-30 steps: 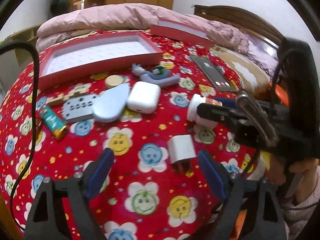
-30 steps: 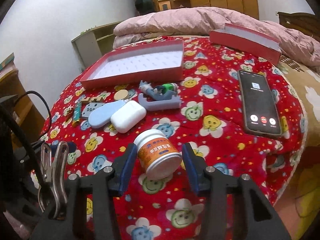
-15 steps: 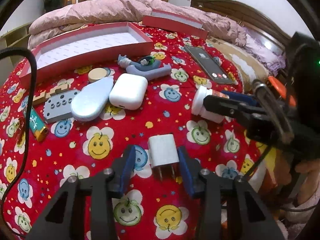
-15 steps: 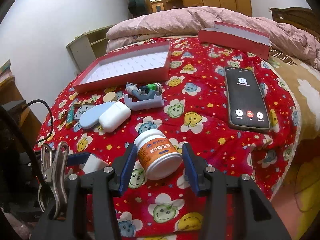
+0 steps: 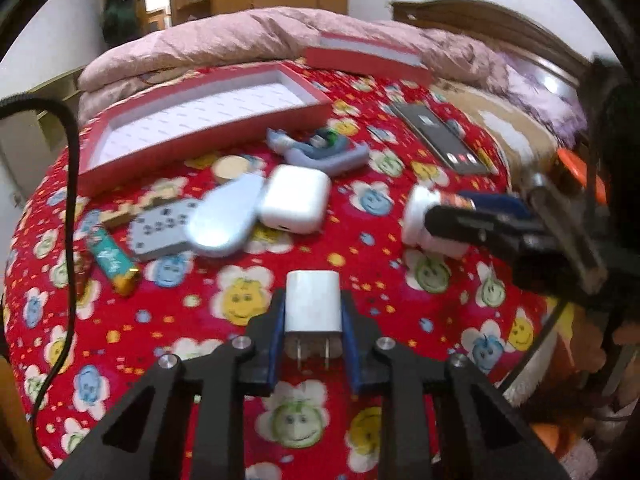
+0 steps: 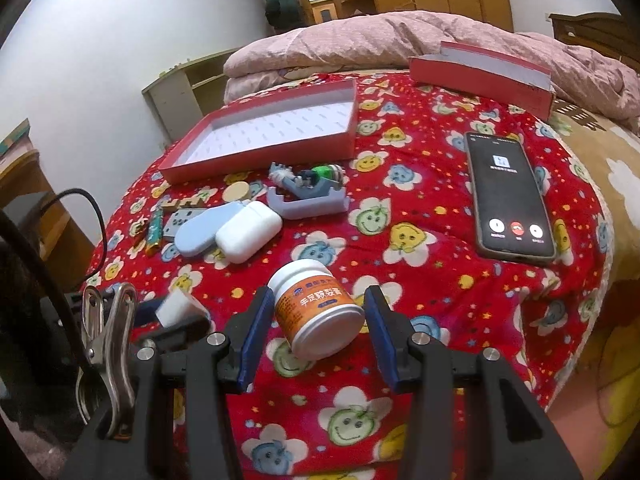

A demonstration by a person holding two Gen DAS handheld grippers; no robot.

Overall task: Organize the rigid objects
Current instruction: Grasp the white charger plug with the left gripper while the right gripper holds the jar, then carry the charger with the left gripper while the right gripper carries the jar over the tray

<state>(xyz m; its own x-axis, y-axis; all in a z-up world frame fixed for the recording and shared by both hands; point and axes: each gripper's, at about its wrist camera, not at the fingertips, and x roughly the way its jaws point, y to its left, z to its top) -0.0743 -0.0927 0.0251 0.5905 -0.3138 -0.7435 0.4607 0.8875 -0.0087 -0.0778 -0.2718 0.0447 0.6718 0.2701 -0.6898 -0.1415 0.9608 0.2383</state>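
The left tongs [image 5: 312, 332] have just been closing and now clamp the white plug adapter [image 5: 313, 304] low on the bedspread [image 5: 168, 344]; the hold near its prongs could let it pivot. The right tongs [image 6: 316, 328] straddle the cream jar [image 6: 316, 316], apparently without pressing it.

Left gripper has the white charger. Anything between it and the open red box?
Yes. The left gripper is shut on the white charger. Between it and the open red box lie the white earbud case, pale blue oval case and wooden disc. It can lift over them.
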